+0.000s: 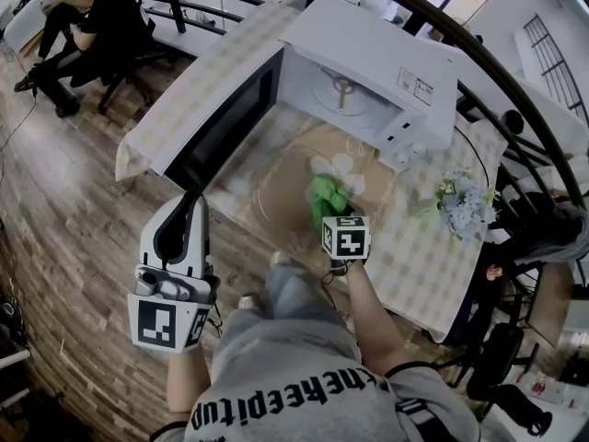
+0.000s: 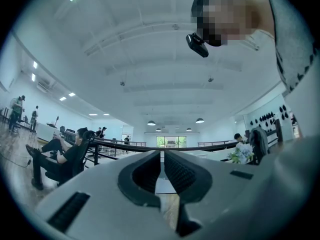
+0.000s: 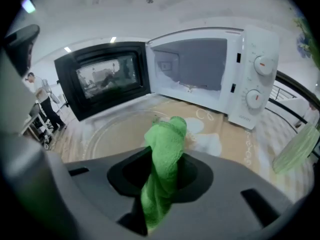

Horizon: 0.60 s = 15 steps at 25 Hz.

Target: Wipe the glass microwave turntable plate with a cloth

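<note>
The glass turntable plate (image 1: 276,187) (image 3: 112,131) lies flat on the tablecloth in front of the open microwave (image 1: 368,72) (image 3: 200,74). My right gripper (image 1: 333,212) (image 3: 161,166) is shut on a bunched green cloth (image 1: 324,196) (image 3: 167,139). It holds the cloth over the plate's near right part, with the free end sticking out ahead of the jaws. My left gripper (image 1: 184,208) (image 2: 162,171) hangs off the table's near left corner, well away from the plate. Its jaws are shut with nothing between them and point out across the room.
The microwave's black door (image 1: 225,118) (image 3: 105,79) swings out to the left beside the plate. A bunch of flowers (image 1: 465,205) (image 2: 240,154) stands at the table's right end. A seated person (image 1: 92,26) and a dark railing (image 1: 193,7) are beyond the table.
</note>
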Tool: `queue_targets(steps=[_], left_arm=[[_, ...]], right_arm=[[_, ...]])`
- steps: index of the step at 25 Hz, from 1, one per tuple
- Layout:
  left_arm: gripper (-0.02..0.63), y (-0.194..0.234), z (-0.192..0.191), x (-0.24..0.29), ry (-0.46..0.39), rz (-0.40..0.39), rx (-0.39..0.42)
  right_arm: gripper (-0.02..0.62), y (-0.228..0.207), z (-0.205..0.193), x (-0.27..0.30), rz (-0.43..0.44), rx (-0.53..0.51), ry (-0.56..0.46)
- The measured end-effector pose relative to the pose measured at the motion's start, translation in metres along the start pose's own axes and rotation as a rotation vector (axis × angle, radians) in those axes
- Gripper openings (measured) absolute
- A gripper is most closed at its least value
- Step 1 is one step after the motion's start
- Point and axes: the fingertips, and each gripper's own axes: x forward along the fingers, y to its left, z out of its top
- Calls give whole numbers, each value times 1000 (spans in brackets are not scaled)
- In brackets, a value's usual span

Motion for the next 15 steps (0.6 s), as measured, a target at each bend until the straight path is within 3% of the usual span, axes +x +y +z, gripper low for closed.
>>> queue_targets(steps=[4,8,11,15], left_arm=[[25,-2,1,-1,-2,-11,-2],[25,-7,0,0,0,-23,-4],[25,-9,0,-2,2,-29,-3],[25,-9,1,-3,5,-33,-1]], right_arm=[[103,68,5,-8,154,-11,-35],[103,136,1,-8,293,-99,-20],[103,163,-10,-3,322,-164,2],[103,153,-16,-3,302,-167,-4]])
